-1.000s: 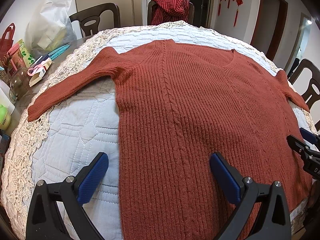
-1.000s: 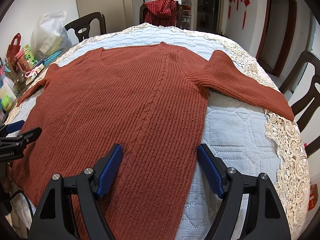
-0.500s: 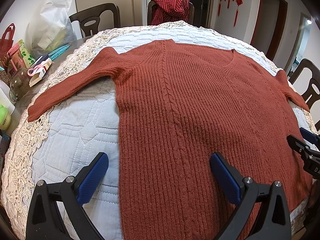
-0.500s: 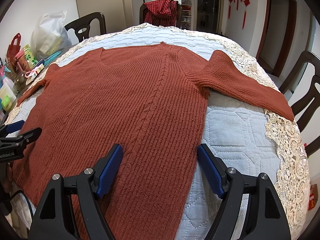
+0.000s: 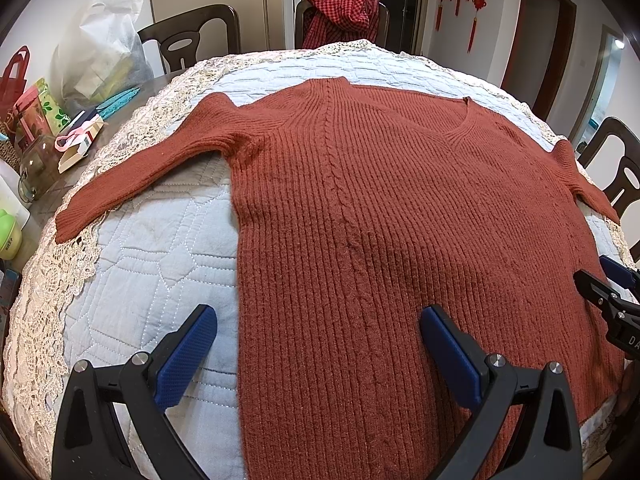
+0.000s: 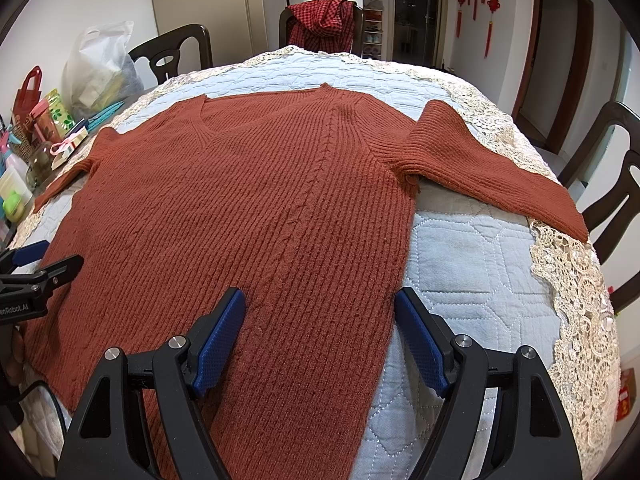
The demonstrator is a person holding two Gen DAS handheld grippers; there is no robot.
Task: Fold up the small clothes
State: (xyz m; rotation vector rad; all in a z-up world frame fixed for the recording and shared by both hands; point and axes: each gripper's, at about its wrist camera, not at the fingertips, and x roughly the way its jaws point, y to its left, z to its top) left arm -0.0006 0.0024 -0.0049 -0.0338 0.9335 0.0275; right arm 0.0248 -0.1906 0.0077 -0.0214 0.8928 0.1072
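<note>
1. My left gripper (image 5: 318, 354) hangs low over the near hem region of the rust-red sweater (image 5: 400, 220), jaws spread wide, nothing between them. One blue pad (image 5: 186, 360) sits over the quilted cover (image 5: 152, 272) at about 7 o'clock in my left view; the other lies over the knit at 5 o'clock.
2. My right gripper (image 6: 320, 340) is likewise wide apart and empty. Its left pad (image 6: 220, 340) is above the ribbed body, and its right pad is just past the sweater's side edge, above the pale blue quilt.
3. The sweater lies flat and face up across the middle of the table, V-neck toward 12 o'clock, hem toward me. A cable stitch runs down each side of the front.
4. One sleeve (image 5: 132, 176) stretches out toward 9 o'clock in the left view, its cuff resting on the lace border (image 5: 44, 300).
5. The other sleeve (image 6: 500, 172) reaches toward 3 o'clock in the right view, its cuff also over the lace.
6. From the right camera, my left gripper shows at the 9 o'clock edge beside the sweater's side.
7. At 10 o'clock stand a white plastic bag (image 5: 100, 52), a red gift bag (image 5: 14, 76) and a glass jar (image 5: 38, 168).
8. At 12 o'clock a red checked garment (image 6: 320, 24) drapes over a chair back.
</note>
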